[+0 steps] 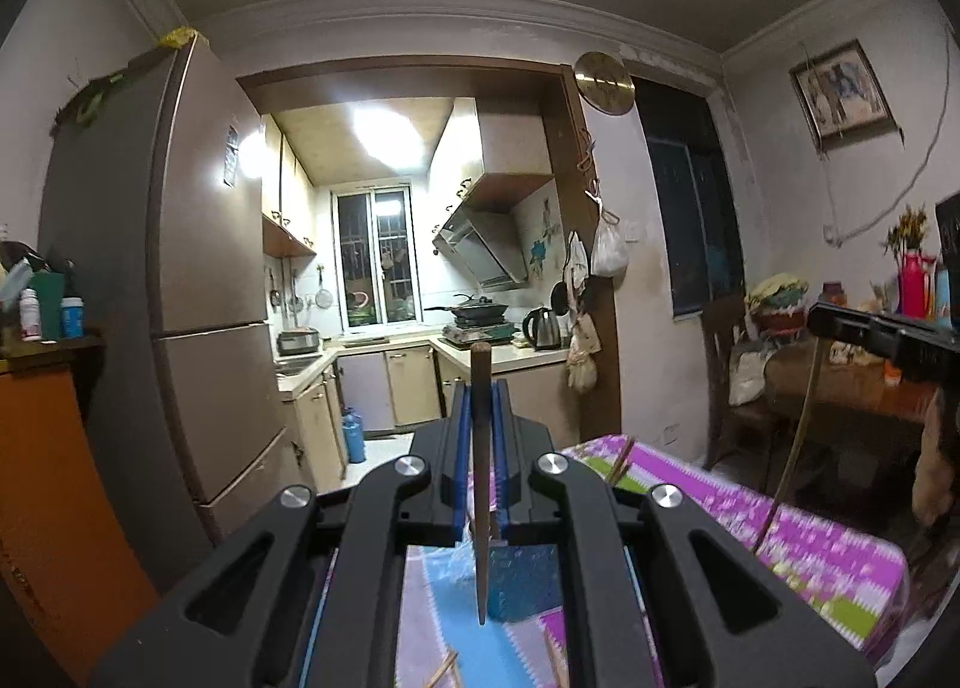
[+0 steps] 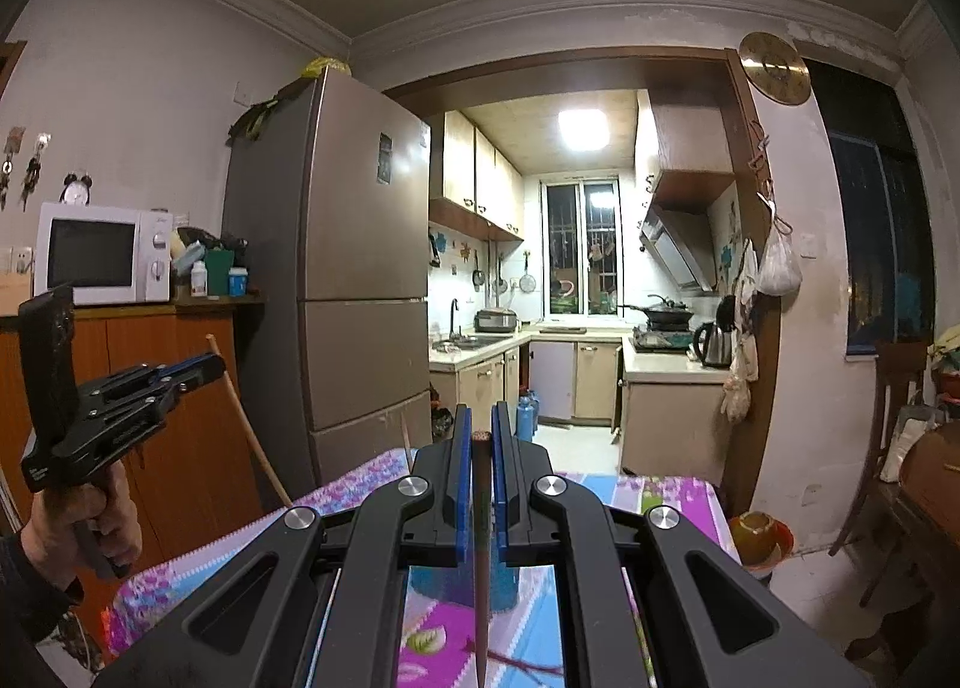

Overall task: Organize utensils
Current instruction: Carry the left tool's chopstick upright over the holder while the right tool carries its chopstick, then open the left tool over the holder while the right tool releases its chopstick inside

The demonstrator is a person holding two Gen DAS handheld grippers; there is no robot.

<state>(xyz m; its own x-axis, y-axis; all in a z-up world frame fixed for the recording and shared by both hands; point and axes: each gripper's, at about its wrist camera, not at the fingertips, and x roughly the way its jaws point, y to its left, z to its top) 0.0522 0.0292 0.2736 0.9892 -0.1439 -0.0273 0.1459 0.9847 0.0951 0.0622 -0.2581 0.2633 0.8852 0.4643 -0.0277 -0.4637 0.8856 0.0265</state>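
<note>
My left gripper (image 1: 481, 394) is shut on a brown chopstick (image 1: 480, 448) that stands upright between its blue pads, its thin tip hanging over a blue holder (image 1: 522, 580) on the table. My right gripper (image 2: 480, 424) is shut on a second brown chopstick (image 2: 481, 538), upright, its tip above the blue holder (image 2: 504, 589). Each gripper shows in the other's view: the right one (image 1: 882, 334) with a long stick hanging from it, the left one (image 2: 198, 367) likewise. More chopsticks (image 1: 621, 463) lie on the floral tablecloth (image 1: 810, 544).
A fridge (image 2: 360, 280) and an orange cabinet (image 2: 180, 388) with a microwave (image 2: 102, 253) stand at the left. The kitchen (image 2: 576, 328) lies ahead. A brown bowl (image 2: 759, 535) sits past the table's right edge. A wooden chair (image 1: 729, 382) and round table (image 1: 852, 382) stand at the right.
</note>
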